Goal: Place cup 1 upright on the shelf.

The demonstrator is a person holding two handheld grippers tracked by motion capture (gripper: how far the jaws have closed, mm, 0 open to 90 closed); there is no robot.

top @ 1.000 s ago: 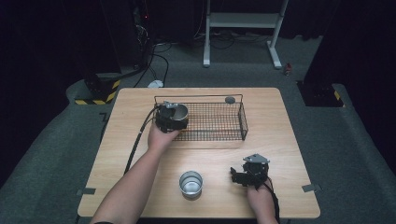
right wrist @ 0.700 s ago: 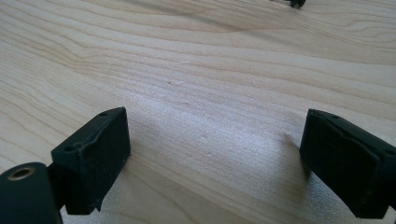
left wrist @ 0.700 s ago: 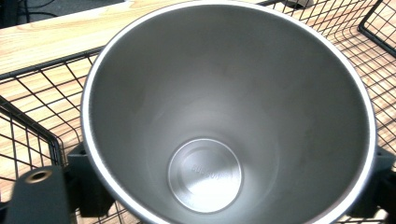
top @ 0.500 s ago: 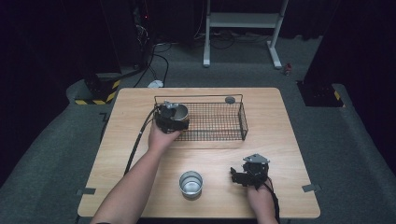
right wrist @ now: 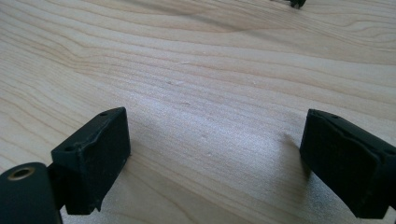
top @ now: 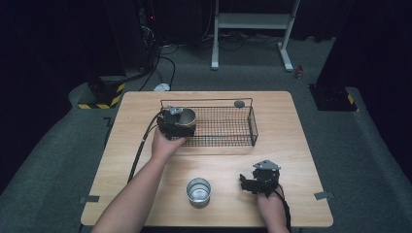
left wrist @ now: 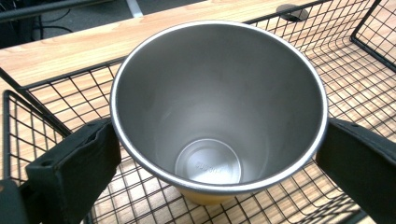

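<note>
Steel cup point(left wrist: 219, 116) | set in wire basket point(top: 233, 141), left end | left gripper point(left wrist: 219, 154) jaws just opening, wide around cup, pads clear | right gripper point(right wrist: 219, 158) wide, empty, near right | second cup point(top: 198, 190) left on table point(top: 291, 121), near centre

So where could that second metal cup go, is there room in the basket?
Yes. The wire basket is bare to the right of the steel cup, which crowds its left end with the left claw around it. The other cup has bare table to its left.

A pale wooden counter point(top: 145, 145) carries a black wire basket point(top: 228, 141), a steel cup point(top: 198, 190) and a resting gripper point(top: 250, 183).
</note>
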